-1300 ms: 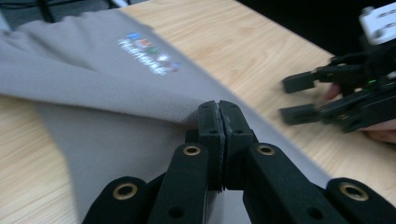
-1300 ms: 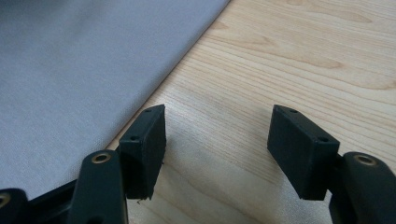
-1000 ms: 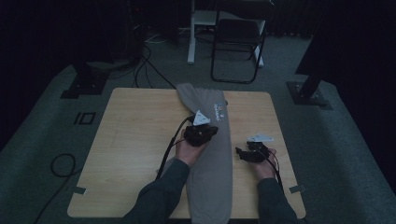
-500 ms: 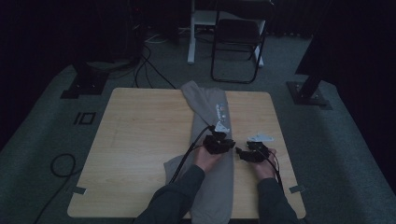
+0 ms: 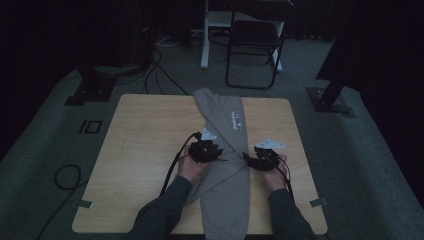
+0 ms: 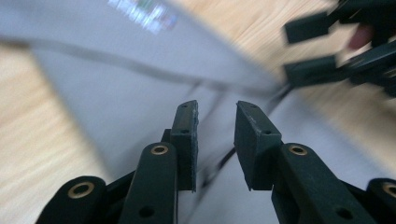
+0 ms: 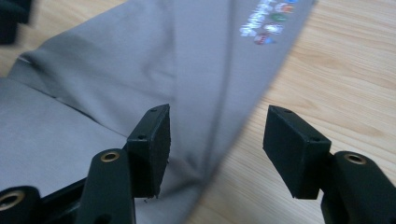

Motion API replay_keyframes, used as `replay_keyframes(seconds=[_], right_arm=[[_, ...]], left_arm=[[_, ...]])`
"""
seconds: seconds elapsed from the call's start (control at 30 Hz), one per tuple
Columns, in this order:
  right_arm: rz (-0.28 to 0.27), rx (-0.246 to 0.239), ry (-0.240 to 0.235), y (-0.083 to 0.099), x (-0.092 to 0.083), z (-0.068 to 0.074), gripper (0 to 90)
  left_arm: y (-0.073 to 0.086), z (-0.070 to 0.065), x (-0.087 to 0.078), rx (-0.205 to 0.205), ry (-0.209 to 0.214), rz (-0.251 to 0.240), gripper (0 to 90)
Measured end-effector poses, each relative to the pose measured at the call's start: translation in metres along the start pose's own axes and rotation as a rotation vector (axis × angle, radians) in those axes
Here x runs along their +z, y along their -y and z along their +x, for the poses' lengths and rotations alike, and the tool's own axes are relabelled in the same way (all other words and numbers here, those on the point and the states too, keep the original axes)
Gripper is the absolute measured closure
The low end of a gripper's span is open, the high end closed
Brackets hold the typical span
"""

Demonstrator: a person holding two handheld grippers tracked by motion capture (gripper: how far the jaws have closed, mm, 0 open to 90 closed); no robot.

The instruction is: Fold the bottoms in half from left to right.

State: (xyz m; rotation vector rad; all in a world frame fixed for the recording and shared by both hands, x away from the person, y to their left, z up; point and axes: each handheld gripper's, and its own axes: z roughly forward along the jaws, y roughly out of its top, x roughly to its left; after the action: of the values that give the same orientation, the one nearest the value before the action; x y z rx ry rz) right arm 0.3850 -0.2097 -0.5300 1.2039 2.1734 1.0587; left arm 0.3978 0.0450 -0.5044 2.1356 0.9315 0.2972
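Two open grippers, L (image 5: 220, 159) & R (image 5: 246, 159), over grey garment (image 5: 225, 200) on table (image 5: 145, 150)

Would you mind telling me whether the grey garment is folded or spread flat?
Folded: the grey garment lies as a narrow strip along the table, with one layer crossing diagonally over another.

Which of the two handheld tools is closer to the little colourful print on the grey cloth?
Left. The left tool rests on the folded grey cloth garment just below-left of the colourful print; the right tool sits at the cloth's right edge, lower down.
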Motion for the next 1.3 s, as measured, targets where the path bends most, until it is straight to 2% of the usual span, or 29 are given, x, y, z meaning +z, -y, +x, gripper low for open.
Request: replay_keyframes(seconds=[0.1, 0.23, 0.33, 0.47, 0.53, 0.6, 0.7, 0.73, 0.8, 1.0, 1.13, 1.3], right_arm=[[0.041, -0.024, 0.007, -0.002, 0.014, 0.008, 41.6], [0.092, -0.020, 0.017, 0.003, 0.026, 0.009, 41.9], [0.102, -0.012, 0.008, 0.008, 0.024, 0.003, 43.3], [0.118, -0.018, 0.046, 0.013, 0.013, -0.005, 46.8], [0.120, -0.018, 0.048, 0.017, 0.008, -0.009, 52.9], [0.117, -0.018, 0.015, 0.020, 0.005, -0.010, 60.4], [0.118, -0.040, -0.002, 0.018, 0.007, -0.004, 72.7], [0.118, -0.040, -0.002, 0.018, 0.007, -0.004, 72.7], [0.114, -0.052, -0.012, 0.014, 0.013, 0.002, 78.9], [0.089, -0.032, -0.041, 0.002, 0.032, 0.011, 81.4], [0.090, -0.033, -0.033, -0.012, 0.049, 0.018, 81.3], [0.093, -0.026, -0.005, -0.027, 0.069, 0.018, 81.0]], left_arm=[[0.011, 0.007, 0.013, -0.020, -0.015, 0.049, 70.1], [0.019, 0.008, 0.024, -0.004, -0.021, 0.090, 72.2], [0.023, 0.006, 0.029, 0.008, -0.030, 0.109, 76.6], [0.025, 0.006, 0.028, 0.002, -0.025, 0.101, 84.8], [0.026, 0.005, 0.027, 0.007, -0.032, 0.097, 87.0], [0.027, 0.006, 0.027, 0.010, -0.034, 0.091, 87.6], [0.031, 0.008, 0.024, -0.007, -0.053, 0.076, 88.0], [0.031, 0.008, 0.024, -0.007, -0.053, 0.076, 88.1], [0.035, 0.017, 0.020, -0.035, -0.071, 0.061, 88.1], [0.039, 0.041, 0.012, -0.075, -0.122, 0.056, 88.1], [0.036, 0.058, 0.012, -0.080, -0.165, 0.065, 88.0], [0.029, 0.074, 0.020, -0.129, -0.206, 0.048, 87.8]])
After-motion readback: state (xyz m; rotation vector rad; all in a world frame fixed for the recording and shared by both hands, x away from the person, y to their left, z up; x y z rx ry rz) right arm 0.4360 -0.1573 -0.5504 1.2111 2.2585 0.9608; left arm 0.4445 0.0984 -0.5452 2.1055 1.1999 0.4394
